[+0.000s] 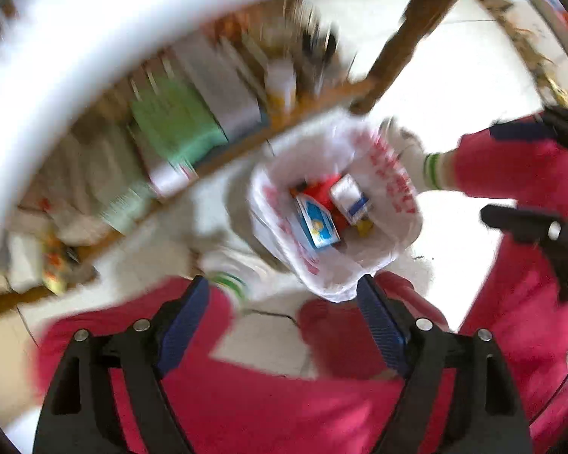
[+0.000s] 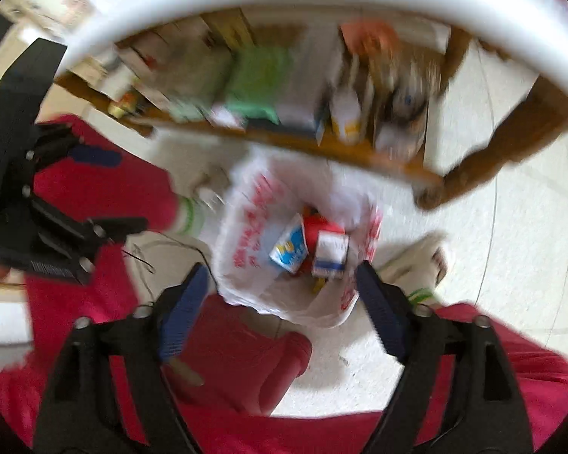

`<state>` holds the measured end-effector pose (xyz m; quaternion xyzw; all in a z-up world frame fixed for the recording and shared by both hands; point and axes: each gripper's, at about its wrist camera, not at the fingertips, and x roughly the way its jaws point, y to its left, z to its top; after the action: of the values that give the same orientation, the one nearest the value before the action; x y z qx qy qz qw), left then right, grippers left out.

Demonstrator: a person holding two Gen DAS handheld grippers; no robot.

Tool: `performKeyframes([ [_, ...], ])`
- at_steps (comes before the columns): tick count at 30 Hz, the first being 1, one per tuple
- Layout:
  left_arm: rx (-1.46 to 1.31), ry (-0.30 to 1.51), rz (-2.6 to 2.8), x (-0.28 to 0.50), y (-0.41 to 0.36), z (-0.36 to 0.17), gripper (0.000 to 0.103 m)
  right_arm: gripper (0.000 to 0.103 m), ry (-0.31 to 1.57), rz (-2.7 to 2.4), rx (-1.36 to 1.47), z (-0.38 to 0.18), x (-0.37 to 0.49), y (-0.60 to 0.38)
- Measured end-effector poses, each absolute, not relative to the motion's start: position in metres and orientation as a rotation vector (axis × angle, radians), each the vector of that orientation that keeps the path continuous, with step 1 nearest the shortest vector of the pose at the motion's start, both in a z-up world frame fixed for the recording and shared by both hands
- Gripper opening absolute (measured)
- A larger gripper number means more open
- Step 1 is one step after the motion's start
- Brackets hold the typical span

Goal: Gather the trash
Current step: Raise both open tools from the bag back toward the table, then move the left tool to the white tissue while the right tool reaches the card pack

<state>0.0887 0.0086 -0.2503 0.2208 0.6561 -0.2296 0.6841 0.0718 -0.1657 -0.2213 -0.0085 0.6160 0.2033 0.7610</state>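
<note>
Both pairs of tongs are hanging wide and empty above the floor, pointing steeply down. The left gripper (image 1: 282, 289) is showing blue pads spread apart with nothing between them, and the right gripper (image 2: 282, 278) is standing the same way.

Just beyond the tips of both, the white plastic bag (image 1: 382, 174) printed with red lettering is sitting open on the pale floor (image 1: 447, 83). Inside it a blue-and-white carton (image 1: 316, 223), a white carton (image 1: 350, 198) and something red are lying together. Both views are heavily blurred, so finer detail cannot be told.

Judging from this, the trash is sitting collected in the bag, and the step in hand is probably clearing away from it or going for the next piece. Doing that well means keeping the tongs open and clear of the bag's limp rim, so the bag is not being dragged or tipped.

Room is tight. Ahead of the tongs a wooden shelf (image 2: 284, 140) crowded with packets is standing just beyond the bag, with a table leg (image 1: 405, 38) to the right of it. Above, a white curved edge (image 1: 94, 30) is arching over both views. The person's red trouser legs (image 1: 269, 397) and socked feet are flanking the bag below and beside the tongs. The freest room is lying off to the right over bare floor.
</note>
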Motion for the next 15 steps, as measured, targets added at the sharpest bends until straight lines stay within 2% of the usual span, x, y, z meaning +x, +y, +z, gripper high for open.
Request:
performKeyframes([
  [1,0.52,1.407,-0.511,0.093,0.014,-0.216,0.086,0.088,1.294,0.462,-0.03,-0.193,0.074,-0.169],
  [3,0.537,1.303,-0.529,0.104,0.021,-0.159,0.093,0.091,1.232,0.468,-0.07,-0.153,0.082,-0.173],
  [7,0.578,1.191,-0.621,0.125,0.022,-0.081,0.095,0.092,1.123,0.504,-0.102,-0.071,0.109,-0.184],
  [12,0.674,1.089,-0.731,0.141,0.013,-0.02,0.095,0.092,0.988,0.501,-0.208,0.013,0.141,-0.19],
  [15,0.79,1.047,-0.807,0.144,0.003,-0.003,0.095,0.093,0.968,0.53,-0.242,0.038,0.158,-0.192],
])
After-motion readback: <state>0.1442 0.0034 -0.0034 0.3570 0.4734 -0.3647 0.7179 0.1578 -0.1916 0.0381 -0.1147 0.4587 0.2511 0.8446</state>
